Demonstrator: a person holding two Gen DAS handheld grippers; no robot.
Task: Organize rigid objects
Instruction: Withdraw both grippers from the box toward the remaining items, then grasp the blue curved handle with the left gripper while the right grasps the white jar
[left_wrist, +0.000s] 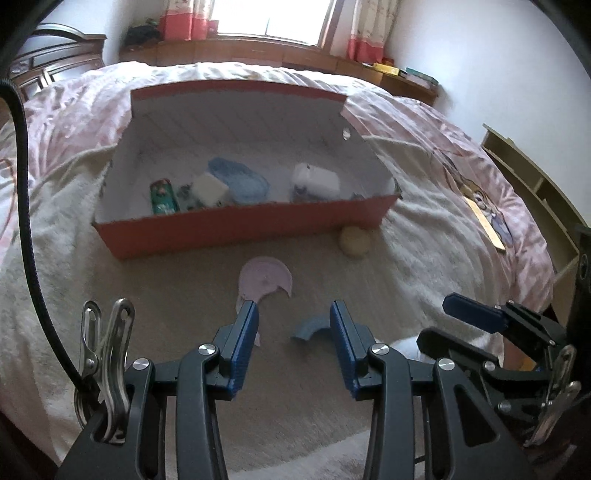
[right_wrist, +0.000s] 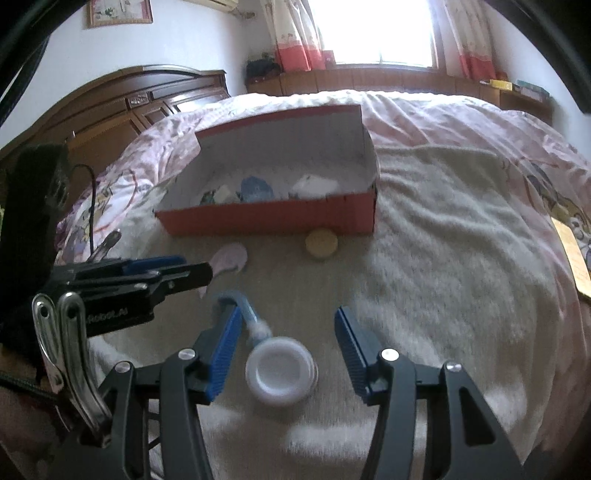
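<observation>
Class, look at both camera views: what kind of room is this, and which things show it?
Most likely a bedroom: a bed under a pink patterned quilt, a dark carved wooden headboard, and a curtained window.

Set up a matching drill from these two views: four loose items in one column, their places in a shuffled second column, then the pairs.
Things
1. white round lid
2. yellow round disc
3. pink curved piece
4. green can

Places
A. inside the red box, at its left end
B. between the open right gripper fingers
C. on the blanket, against the box's front wall near its right end
D. just ahead of the left gripper, by its left finger

Pairs: 1-B, 2-C, 3-D, 4-A
</observation>
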